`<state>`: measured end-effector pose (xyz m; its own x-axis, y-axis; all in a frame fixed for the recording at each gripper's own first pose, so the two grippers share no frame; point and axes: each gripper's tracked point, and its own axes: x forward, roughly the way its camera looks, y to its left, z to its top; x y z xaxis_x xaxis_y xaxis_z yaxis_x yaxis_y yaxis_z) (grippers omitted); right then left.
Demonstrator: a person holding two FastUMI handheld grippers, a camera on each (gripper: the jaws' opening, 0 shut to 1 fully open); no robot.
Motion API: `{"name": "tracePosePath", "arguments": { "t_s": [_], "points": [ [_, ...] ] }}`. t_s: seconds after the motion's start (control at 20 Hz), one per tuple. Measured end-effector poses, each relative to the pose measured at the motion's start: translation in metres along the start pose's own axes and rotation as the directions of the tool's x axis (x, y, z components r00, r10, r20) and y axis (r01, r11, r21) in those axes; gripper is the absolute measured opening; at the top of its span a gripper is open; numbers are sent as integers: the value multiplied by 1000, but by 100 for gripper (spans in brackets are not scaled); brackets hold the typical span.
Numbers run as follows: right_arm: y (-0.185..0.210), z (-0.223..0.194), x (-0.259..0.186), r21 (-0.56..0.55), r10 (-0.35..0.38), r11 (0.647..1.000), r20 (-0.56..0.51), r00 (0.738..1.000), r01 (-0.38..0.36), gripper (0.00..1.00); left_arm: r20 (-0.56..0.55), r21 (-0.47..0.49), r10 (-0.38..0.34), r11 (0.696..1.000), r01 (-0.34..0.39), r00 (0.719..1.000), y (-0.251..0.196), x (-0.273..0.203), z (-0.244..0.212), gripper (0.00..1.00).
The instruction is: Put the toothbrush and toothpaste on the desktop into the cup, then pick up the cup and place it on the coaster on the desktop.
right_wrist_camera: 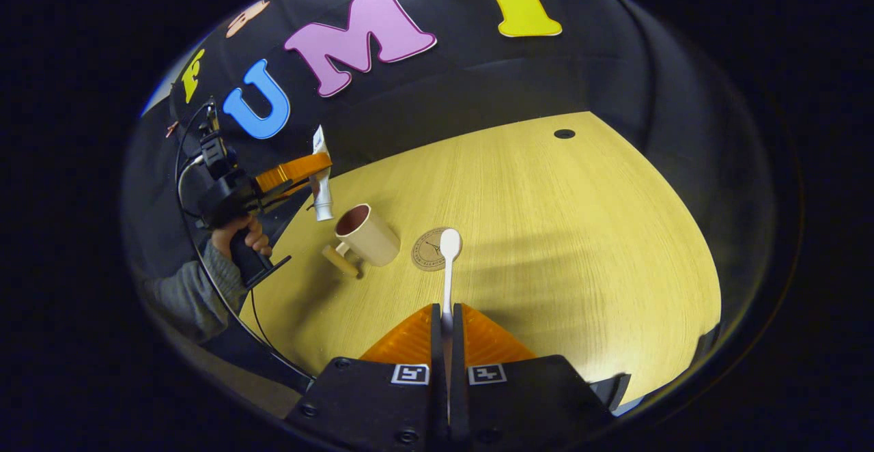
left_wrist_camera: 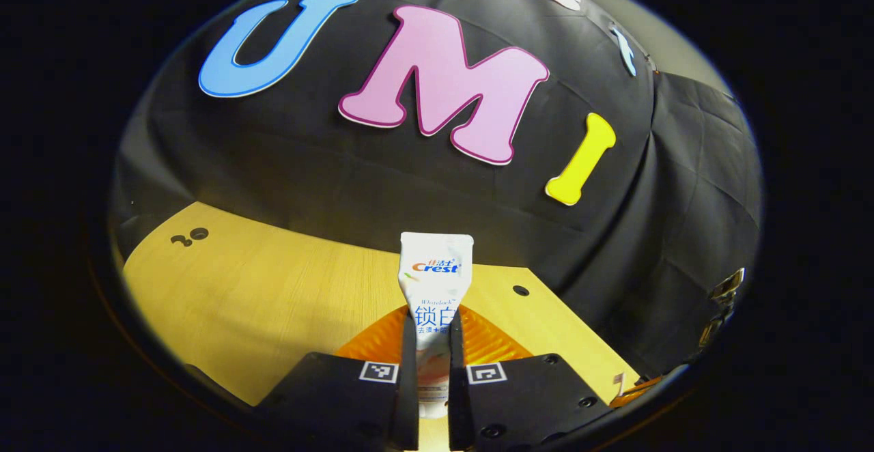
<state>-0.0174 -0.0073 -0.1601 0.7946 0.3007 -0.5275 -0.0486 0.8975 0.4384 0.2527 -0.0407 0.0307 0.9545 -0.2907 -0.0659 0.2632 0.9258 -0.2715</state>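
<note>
The toothpaste [left_wrist_camera: 435, 281] cap end is hidden between the tool's fingers; the toothbrush [right_wrist_camera: 448, 271] handle likewise.

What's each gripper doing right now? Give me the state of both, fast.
Left gripper: shut on the toothpaste, held upright above the desktop.
Right gripper: shut on the toothbrush, its head pointing forward.

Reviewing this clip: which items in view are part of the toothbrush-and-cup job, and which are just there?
Part of the job:
- toothpaste, clamped in the left gripper
- toothbrush, clamped in the right gripper
- cup, standing on the desktop
- coaster, bare, beside the cup

Just there:
- holes in the desktop
- cable by the person's hand
</note>
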Motion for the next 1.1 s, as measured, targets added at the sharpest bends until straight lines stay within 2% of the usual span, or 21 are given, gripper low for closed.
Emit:
{"name": "tracePosePath", "arguments": {
  "t_s": [0.25,0.5,0.55,0.6,0.75,0.8,0.9,0.95,1.05,1.1],
  "points": [
    [-19,7,-12,23,-32,999,26,999,31,6,-85,37,27,999,-24,996,12,26,-37,22],
    [-25,11,-11,37,-39,999,31,999,38,6,-136,120,56,992,-40,989,15,33,-57,25],
    [-24,12,-10,40,-34,999,30,999,33,6,-148,129,58,991,-39,987,14,29,-62,21],
    [-22,13,-9,41,-31,999,31,999,30,6,-156,129,57,991,-37,986,12,24,-65,26],
    [-14,13,0,38,-14,999,27,1000,13,6,-195,120,41,993,-18,980,8,12,-79,32],
    [-11,14,3,38,-7,999,25,1000,6,6,-197,123,40,992,-16,980,7,9,-80,24],
    [-5,14,8,40,8,999,23,1000,-9,6,-233,118,45,993,-18,971,9,-1,-92,40],
    [-1,15,11,41,17,999,24,1000,-18,6,-230,122,46,992,-18,972,9,-6,-93,32],
    [7,16,15,36,37,999,24,999,-37,6,-225,132,56,991,-27,973,12,-12,-91,52],
    [11,17,18,33,46,998,23,999,-47,6,-226,131,58,991,-28,972,13,-16,-90,54]
  ]
}}
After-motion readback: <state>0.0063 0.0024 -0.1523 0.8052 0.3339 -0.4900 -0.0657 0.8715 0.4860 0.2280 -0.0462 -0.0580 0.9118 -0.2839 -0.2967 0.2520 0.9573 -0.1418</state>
